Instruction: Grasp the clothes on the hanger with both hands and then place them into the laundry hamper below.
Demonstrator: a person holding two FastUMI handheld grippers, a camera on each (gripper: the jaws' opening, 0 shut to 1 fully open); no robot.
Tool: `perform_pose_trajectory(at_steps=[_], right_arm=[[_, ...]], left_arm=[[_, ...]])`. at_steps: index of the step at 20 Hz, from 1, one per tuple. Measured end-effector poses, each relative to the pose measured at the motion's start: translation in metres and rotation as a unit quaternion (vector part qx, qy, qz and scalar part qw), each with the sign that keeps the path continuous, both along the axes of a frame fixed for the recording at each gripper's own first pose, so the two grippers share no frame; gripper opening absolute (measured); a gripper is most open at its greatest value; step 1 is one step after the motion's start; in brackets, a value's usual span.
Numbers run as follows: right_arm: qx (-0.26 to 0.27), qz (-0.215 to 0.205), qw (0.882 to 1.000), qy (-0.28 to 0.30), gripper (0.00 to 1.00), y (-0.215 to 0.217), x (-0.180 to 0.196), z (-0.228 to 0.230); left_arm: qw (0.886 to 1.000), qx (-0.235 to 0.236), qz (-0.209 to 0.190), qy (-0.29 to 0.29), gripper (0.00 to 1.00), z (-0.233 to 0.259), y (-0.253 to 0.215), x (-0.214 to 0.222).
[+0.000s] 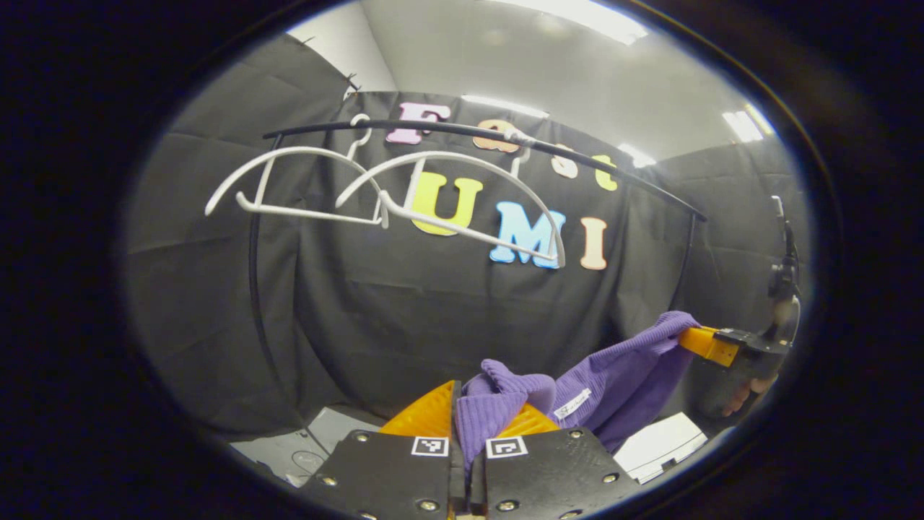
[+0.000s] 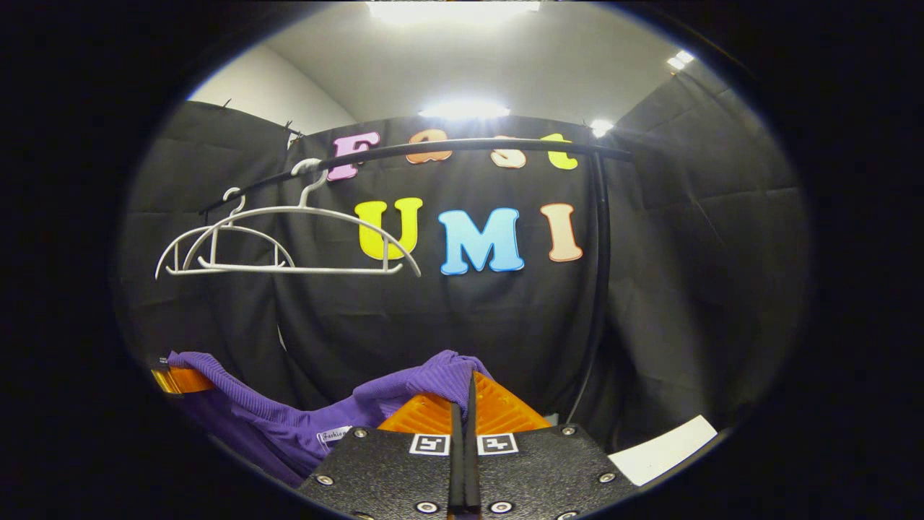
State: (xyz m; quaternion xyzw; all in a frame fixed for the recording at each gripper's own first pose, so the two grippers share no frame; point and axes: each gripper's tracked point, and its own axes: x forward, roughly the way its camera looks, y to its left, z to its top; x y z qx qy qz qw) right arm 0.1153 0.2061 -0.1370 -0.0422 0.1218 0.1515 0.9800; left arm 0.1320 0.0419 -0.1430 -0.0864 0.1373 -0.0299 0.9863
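Closest to the lens in the left gripper view, the left gripper (image 1: 466, 404) was clenched on a bunched fold of the purple ribbed garment (image 1: 621, 375), both fingers pressing the cloth between them. From that fold the garment stretched to the right and slightly upward, where its far edge was pinched by the right gripper (image 1: 696, 339), held farther off by a hand (image 1: 751, 393). A small white label (image 1: 572, 403) hung from the fabric between the 2 grippers.

Seen in the right gripper view, the right gripper (image 2: 465, 393) had its fingers closed together on another fold of the same garment (image 2: 289, 419), which draped away to the left toward the left gripper (image 2: 177, 379) at the edge of the view. So the garment hung spread between the 2 grippers, low in the booth and well below the rail.

Behind it stood the black clothes rail (image 1: 462, 130), its curved bar running across the booth wall with thin uprights at each end. 2 white hangers (image 1: 390, 195) hung from the bar side by side, both bare. Lower down, a white sheet (image 1: 660, 444) lay at the right, and a grey surface (image 1: 317, 440) showed at the left beside the left gripper.
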Motion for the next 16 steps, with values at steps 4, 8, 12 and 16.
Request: perform_pose_trajectory(at_steps=[4, 8, 12, 16], right_arm=[[-0.013, -0.024, 0.998, 0.05, 0.0, -0.003, -0.043, -0.04], [-0.028, -0.046, 0.993, 0.109, 0.0, -0.012, -0.066, -0.093], [-0.043, -0.066, 0.984, 0.162, 0.0, -0.022, -0.084, -0.147], [-0.066, -0.076, 0.972, 0.213, 0.0, -0.03, -0.101, -0.204]], left_arm=[[0.999, -0.004, -0.029, 0.042, 0.04, -0.048, 0.012, -0.022], [0.995, 0.012, -0.058, 0.077, 0.04, -0.095, 0.012, -0.034], [0.989, 0.016, -0.095, 0.111, 0.09, -0.157, -0.001, -0.033], [0.979, 0.026, -0.114, 0.167, 0.04, -0.241, -0.009, -0.042]])
